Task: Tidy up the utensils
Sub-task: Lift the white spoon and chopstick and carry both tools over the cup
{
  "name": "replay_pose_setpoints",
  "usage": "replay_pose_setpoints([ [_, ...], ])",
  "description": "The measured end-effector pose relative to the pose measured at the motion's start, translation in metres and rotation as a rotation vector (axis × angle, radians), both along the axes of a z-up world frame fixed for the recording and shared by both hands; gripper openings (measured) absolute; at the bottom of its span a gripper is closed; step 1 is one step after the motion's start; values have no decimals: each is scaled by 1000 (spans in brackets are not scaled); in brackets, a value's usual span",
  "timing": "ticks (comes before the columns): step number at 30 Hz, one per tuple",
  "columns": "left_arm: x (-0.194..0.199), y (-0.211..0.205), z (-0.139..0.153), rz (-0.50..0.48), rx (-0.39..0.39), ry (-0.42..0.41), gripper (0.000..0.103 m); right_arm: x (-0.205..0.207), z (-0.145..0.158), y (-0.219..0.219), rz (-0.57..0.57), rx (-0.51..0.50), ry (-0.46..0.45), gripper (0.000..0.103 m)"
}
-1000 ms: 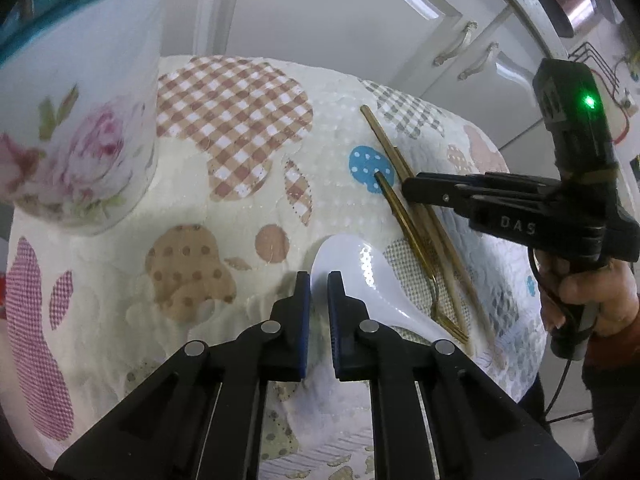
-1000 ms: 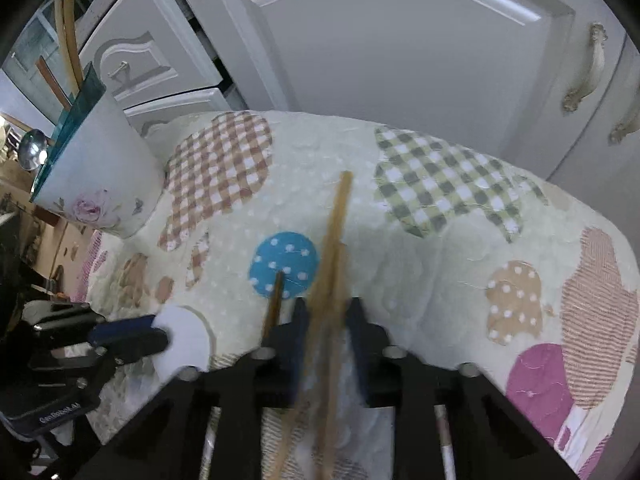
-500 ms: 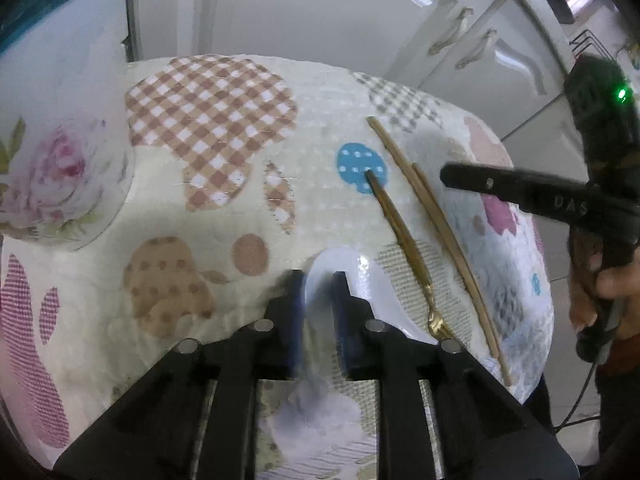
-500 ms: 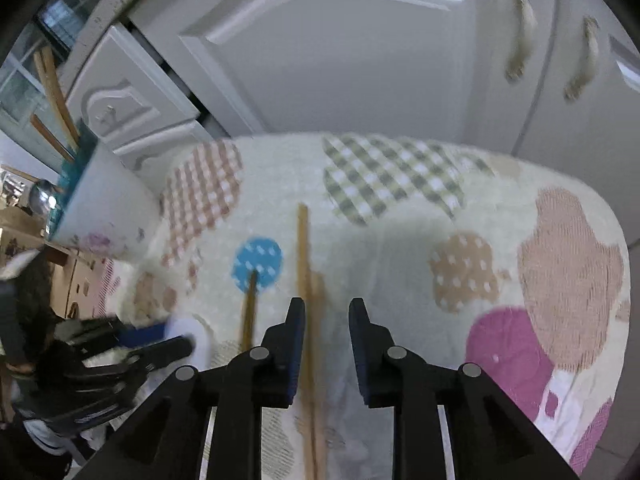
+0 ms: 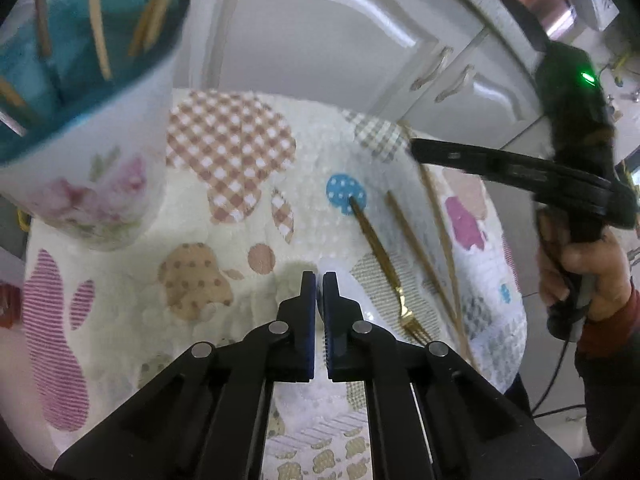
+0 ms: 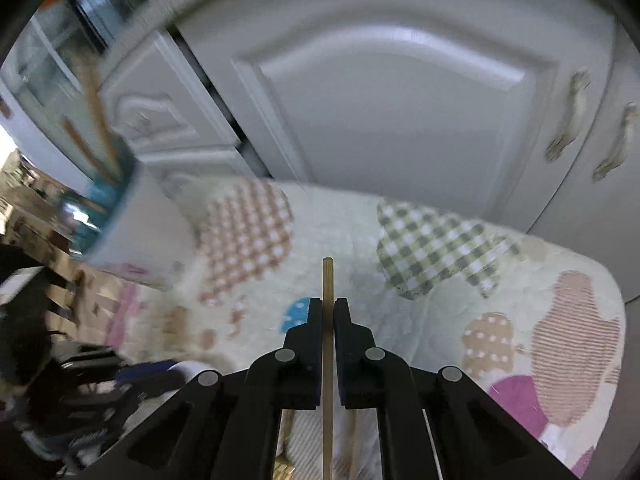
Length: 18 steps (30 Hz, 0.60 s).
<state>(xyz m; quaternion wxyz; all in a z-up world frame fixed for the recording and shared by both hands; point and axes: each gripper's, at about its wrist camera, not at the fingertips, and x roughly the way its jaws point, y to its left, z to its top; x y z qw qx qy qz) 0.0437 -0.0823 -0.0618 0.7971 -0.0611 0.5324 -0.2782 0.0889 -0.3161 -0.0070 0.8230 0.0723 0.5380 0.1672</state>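
- Partly done — the floral cup (image 5: pixel 100 184) already held several sticks and handles upright in its teal inside; exact count was too blurred to tell.
- Still out on the bench (image 5: pixel 248 240), on its quilted patch cover: 1 gold fork (image 5: pixel 380 256) lying flat, 1 loose chopstick (image 5: pixel 416 252) just beside it, plus the 2 items in the claws.
- Right claw (image 6: pixel 328 304) was squeezed down on a chopstick (image 6: pixel 328 280), with the stick running straight between the pads and its tip poking out ahead. It looked raised off the cover, not yet at the cup.
- Left claw (image 5: pixel 319 280) was closed almost fully. A pale sliver showed between the pads, and the white spoon (image 5: pixel 352 276) sat right at the tips, so I judged it pinched on the spoon's edge. The grip itself was hard to see.
- My estimate: 4 utensils were left to drop in the cup, 2 of them already picked up.
- Only the left wrist view showed:
  - the cup's inside
  - the fork and loose chopstick in full
  - the person's hand (image 5: pixel 580 272) on the right tool
  - the held chopstick hanging long below that claw
- Only the right wrist view showed the clamp on the chopstick up close — also the left claw low at the left, blurred, with something white at its tip. It cut off the fork except for a gold scrap at the bottom edge.
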Motion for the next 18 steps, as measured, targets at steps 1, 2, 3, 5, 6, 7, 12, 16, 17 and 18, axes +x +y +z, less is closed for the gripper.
replay_pose_setpoints([
  [1,-1,2,4,1,-6,-5,1,-6,11,-5,-10,17,-17,5],
  [2,-3,3,8,2,-11,-12,1,-10,19,-7,-15,30,-32,5],
  [3,-6,5,14,4,-16,-24,1,-16,27,-10,-18,40,-48,5],
  [5,-13,8,29,0,-25,-61,1,-27,47,-12,-21,63,-89,5],
  [6,-16,11,37,-2,-29,-80,1,-34,59,-14,-20,75,-112,5],
  [7,-20,15,46,0,-32,-101,1,-41,68,-15,-18,83,-133,5],
  [12,-35,28,86,17,-26,-193,1,-57,103,-9,-4,102,-204,5],
  [16,-45,42,110,36,-13,-256,1,-65,126,2,17,118,-260,5],
  [17,-47,48,118,44,-8,-275,1,-66,131,6,23,122,-273,5],
  [18,-49,53,124,55,-3,-291,1,-69,138,11,31,129,-289,5],
])
